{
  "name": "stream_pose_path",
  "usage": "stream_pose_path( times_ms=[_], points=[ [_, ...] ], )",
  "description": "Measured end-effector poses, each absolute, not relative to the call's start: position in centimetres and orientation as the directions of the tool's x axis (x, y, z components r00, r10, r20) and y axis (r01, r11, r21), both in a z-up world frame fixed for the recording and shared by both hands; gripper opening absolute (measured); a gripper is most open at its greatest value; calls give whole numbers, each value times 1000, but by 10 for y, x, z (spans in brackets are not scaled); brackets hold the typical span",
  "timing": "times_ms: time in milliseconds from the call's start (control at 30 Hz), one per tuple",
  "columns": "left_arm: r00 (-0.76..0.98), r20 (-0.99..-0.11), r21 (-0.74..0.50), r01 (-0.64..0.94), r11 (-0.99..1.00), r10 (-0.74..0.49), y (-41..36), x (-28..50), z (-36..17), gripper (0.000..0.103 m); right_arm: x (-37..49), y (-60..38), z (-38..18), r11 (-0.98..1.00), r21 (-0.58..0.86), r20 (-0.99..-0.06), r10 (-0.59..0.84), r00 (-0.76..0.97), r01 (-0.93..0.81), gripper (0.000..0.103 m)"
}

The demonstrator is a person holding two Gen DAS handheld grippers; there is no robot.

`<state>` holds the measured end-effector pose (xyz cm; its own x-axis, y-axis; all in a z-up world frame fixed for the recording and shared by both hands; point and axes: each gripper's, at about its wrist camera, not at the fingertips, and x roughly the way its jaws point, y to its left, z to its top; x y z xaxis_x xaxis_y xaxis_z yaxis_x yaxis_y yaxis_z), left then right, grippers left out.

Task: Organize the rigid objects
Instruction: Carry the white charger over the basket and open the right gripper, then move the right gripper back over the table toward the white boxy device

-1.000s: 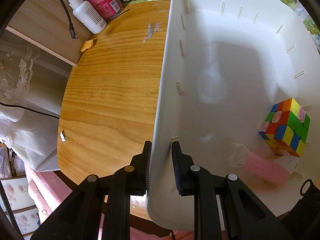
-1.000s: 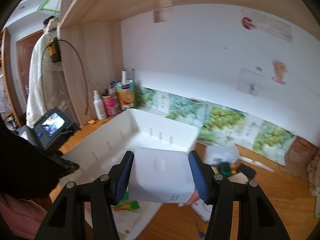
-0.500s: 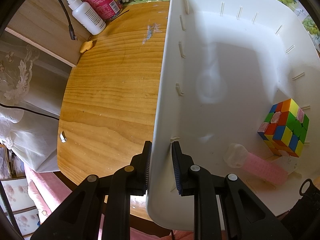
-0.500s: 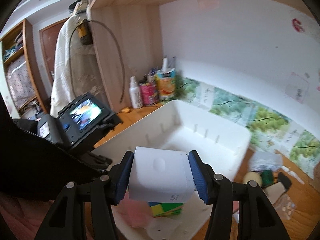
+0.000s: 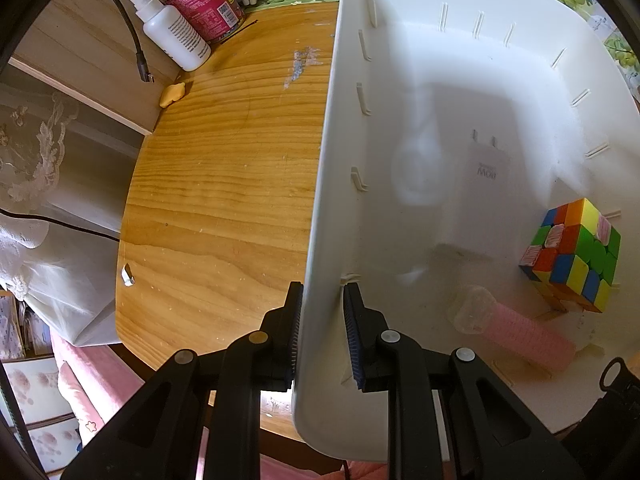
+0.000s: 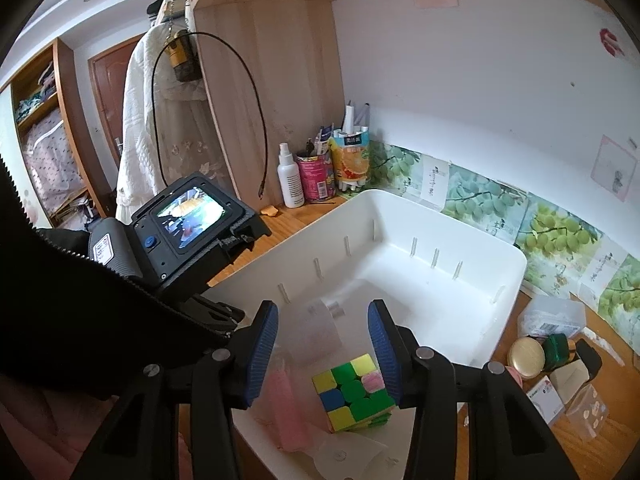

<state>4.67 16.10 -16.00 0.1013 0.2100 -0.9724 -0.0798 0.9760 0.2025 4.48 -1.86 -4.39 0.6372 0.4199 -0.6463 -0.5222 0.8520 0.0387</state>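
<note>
A white plastic bin [image 5: 332,120] [image 6: 500,280] stands on the wooden table. My left gripper [image 5: 323,292] is shut on the bin's near wall, one pad outside and one inside. Inside lie a colourful puzzle cube [image 5: 572,256] [image 6: 352,388] and a pink tube [image 5: 520,340] [image 6: 284,408]. A white plug-in charger [image 5: 486,168] [image 6: 320,328] shows as a blur over the bin floor, free of any pad. My right gripper [image 6: 323,312] hangs above the bin's near end. Its jaws are closing, wide apart and pressing on nothing.
A white spray bottle [image 5: 172,32] [image 6: 291,184], a pink can [image 6: 316,178] and an orange carton [image 6: 350,160] stand at the back by a wooden panel. Right of the bin lie a gold tin [image 6: 526,358], a green piece [image 6: 558,350] and clear boxes [image 6: 552,316]. A cable [image 5: 132,36] hangs at the left.
The right gripper has let go of the white charger, which now blurs inside the bin. That gripper tilted down over the bin. The left gripper has not moved.
</note>
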Motion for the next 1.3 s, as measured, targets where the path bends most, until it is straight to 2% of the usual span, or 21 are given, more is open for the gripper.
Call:
stream_pose_path(
  times_ms=[367, 667, 833, 1300],
  points=[
    [103, -973, 201, -81, 976, 209, 162, 46, -160, 23, 46, -55, -53, 913, 68, -659, 343, 669, -401, 48],
    [102, -973, 201, -79, 976, 209, 163, 46, -159, 23, 40, -90, -60, 953, 92, -663, 275, 696, -288, 59],
    [102, -973, 201, -79, 976, 209, 162, 46, -159, 23, 36, -112, -68, 974, 96, -674, 215, 706, -205, 68],
    [100, -971, 208, -79, 975, 215, 162, 47, -160, 23, 17, -174, -101, 991, 122, -740, 49, 671, 62, 76]
  ],
)
